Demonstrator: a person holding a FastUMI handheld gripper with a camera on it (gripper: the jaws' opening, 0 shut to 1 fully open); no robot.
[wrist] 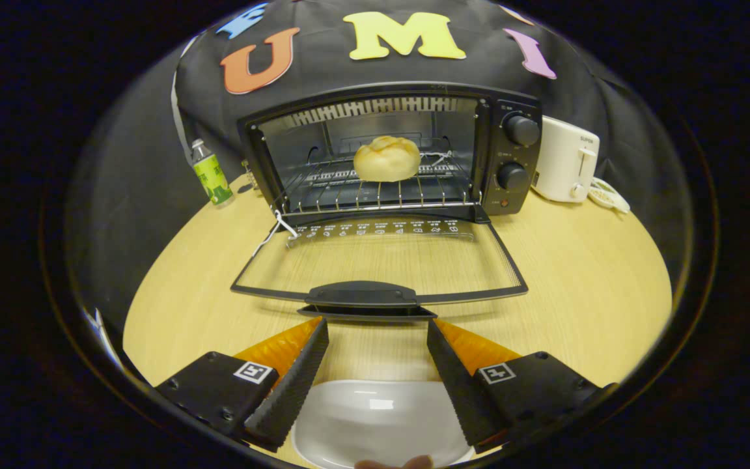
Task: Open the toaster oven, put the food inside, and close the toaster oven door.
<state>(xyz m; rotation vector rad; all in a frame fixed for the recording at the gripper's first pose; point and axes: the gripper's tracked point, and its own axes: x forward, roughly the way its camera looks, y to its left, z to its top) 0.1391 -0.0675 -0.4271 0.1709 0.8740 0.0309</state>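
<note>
The gripper (378, 332) hangs over the near edge of the tabletop (577, 286). Its two fingers are spread wide and hold nothing. Below and between them sits a white bowl (378, 417), right at the near edge of the tabletop, and it looks empty. A fingertip (394, 463) of a person pokes in at the bowl's near rim.

Just ahead of the fingertips is the black handle (365, 294) of the oven door (381, 257). The door is folded all the way down and lies flat just above the wood. The fingers do not touch it.

Beyond the door stands the toaster oven (512, 111), near the far edge of the tabletop. It is wide open. A round bread roll (387, 158) sits on the wire rack (349, 189) inside, in the middle, well beyond the fingers. Two knobs (521, 129) are on the oven's right side.

Left of the oven stands a small bottle (211, 172) with a green label. Right of the oven is a white toaster (567, 166), and a small dish (608, 194) lies beside it.
</note>
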